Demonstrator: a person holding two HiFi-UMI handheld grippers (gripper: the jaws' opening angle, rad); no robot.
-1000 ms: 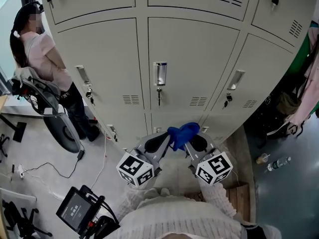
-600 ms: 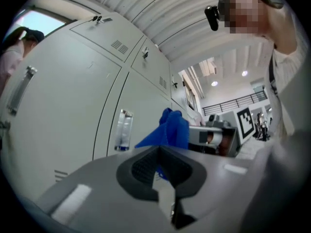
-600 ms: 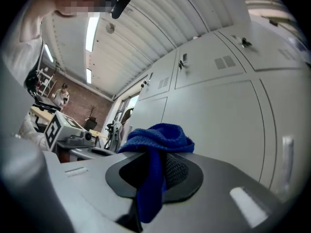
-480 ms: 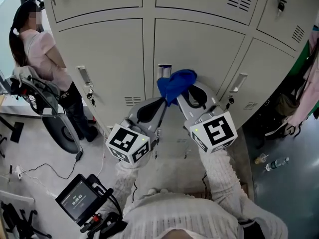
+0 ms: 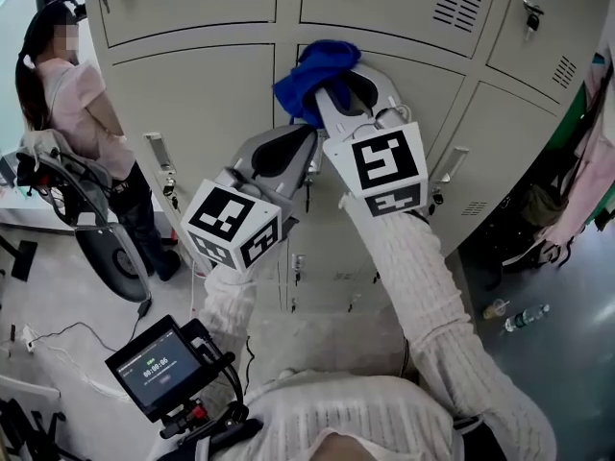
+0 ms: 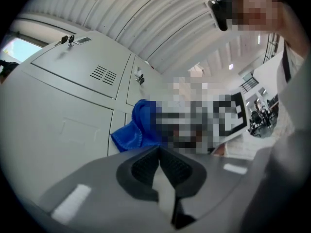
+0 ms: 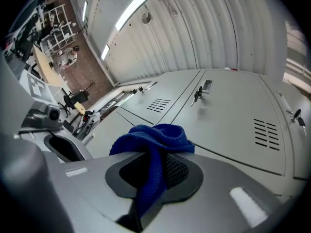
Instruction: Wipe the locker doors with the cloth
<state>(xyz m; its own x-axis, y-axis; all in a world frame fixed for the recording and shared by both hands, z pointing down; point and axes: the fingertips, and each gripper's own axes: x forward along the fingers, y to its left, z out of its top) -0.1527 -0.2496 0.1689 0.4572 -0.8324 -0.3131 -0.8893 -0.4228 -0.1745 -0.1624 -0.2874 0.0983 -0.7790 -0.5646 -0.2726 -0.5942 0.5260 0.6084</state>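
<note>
We see a blue cloth [image 5: 315, 73] bunched at the top left corner of the centre locker door [image 5: 423, 123], over the seam it shares with the door to its left [image 5: 207, 104]. We cannot tell whether the cloth touches the metal or sits just in front of it.

The right gripper [image 5: 334, 92] holds the cloth: in the right gripper view a strip of the blue fabric [image 7: 151, 144] runs down between the two jaws, which are clamped on it [image 7: 153, 171], and the rest spills over their tips as a loose wad. This gripper is raised high, its marker cube facing us.

The left gripper [image 5: 306, 142] sits just below and to the left of the right one, tilted up toward the cloth. In the left gripper view its jaws [image 6: 159, 163] are pressed together with nothing between them, and the cloth [image 6: 132, 130] shows beyond them.

Both arms wear white knit sleeves [image 5: 413, 277].

At the left edge, beside the lockers, a person in a pink top [image 5: 72, 104] stands. Near the bottom left, a small screen on a mount [image 5: 159, 368] shows numbers too small to read.
</note>
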